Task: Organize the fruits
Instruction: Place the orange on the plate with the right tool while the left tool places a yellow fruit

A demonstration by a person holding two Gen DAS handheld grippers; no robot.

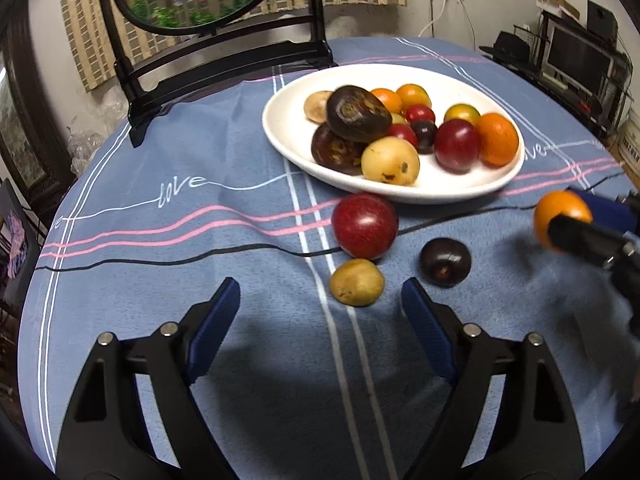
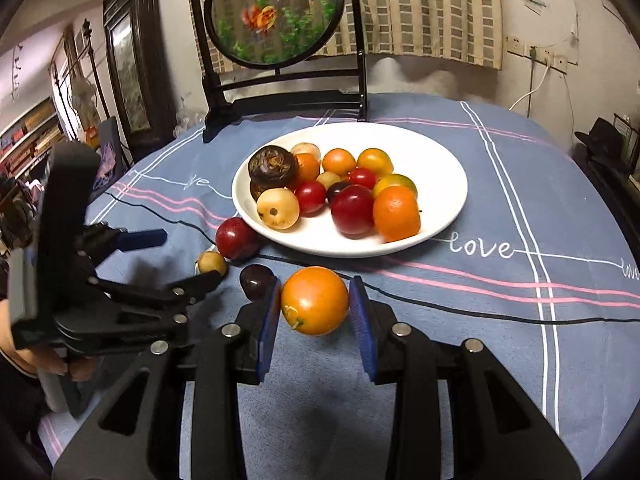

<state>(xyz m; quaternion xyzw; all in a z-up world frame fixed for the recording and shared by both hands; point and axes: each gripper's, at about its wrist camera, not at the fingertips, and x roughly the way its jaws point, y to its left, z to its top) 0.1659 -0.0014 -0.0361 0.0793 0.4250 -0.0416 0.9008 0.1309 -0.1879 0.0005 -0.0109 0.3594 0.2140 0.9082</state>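
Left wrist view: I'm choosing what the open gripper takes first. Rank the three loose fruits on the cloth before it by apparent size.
1. red plum, clearly largest
2. yellow-brown fruit and dark purple plum: near alike, unranked.

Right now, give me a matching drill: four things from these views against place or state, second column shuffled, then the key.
1. orange
2. red plum
3. dark plum
4. left gripper

a. open, nothing between the pads
b. on the cloth, against the plate rim
c. clamped in the right gripper
d. on the cloth, clear of the plate

Pairs: 1-c, 2-b, 3-d, 4-a
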